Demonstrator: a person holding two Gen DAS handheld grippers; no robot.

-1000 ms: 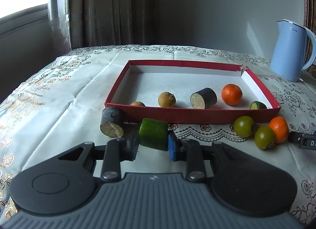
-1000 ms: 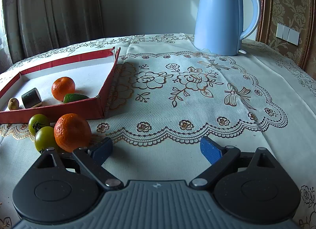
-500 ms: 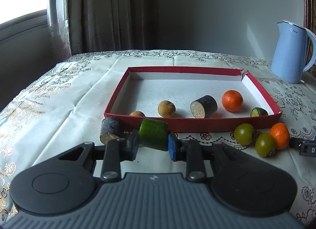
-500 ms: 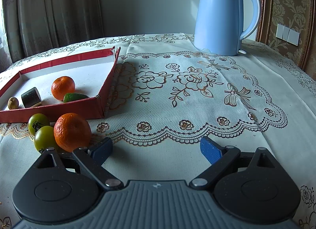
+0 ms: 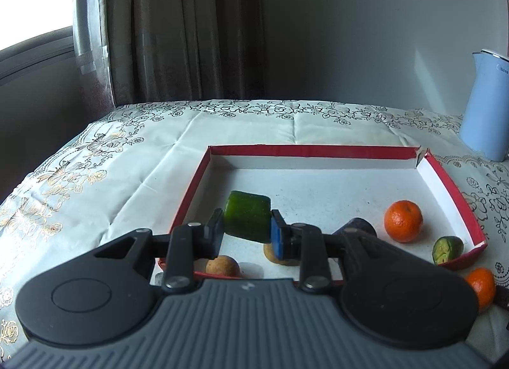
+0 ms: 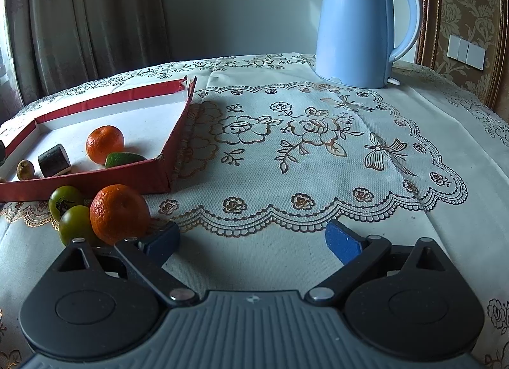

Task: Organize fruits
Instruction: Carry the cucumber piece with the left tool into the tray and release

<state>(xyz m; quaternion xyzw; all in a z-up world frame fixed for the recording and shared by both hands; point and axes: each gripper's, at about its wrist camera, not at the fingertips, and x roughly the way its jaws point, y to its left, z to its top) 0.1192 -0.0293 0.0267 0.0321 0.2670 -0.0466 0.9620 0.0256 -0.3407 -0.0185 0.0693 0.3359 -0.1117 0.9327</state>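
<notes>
The left gripper (image 5: 246, 231) is clamped on a green cylinder-shaped piece of fruit (image 5: 247, 220), its pads pressing the two flat ends, so the piece's long axis runs level from pad to pad, across the view. It hangs above the white floor of the red tray (image 5: 305, 151), near the tray's left wall and toward its near edge. Inside the tray lie two small brown fruits (image 5: 222, 266), partly hidden by the gripper, a dark cut piece (image 6: 54, 159) with a pale end face, an orange (image 5: 403, 220) and a green wedge (image 5: 447, 249) in the near right corner.

The right gripper (image 6: 251, 240) rests low over the tablecloth (image 6: 318, 152) with its jaws wide apart and nothing between them; they have just been opening a little further. Just beside its left finger, outside the tray's near wall, sit a second orange (image 6: 118, 212) and two green tomatoes (image 6: 65, 202). A blue kettle (image 6: 359, 25) stands at the table's far edge.
</notes>
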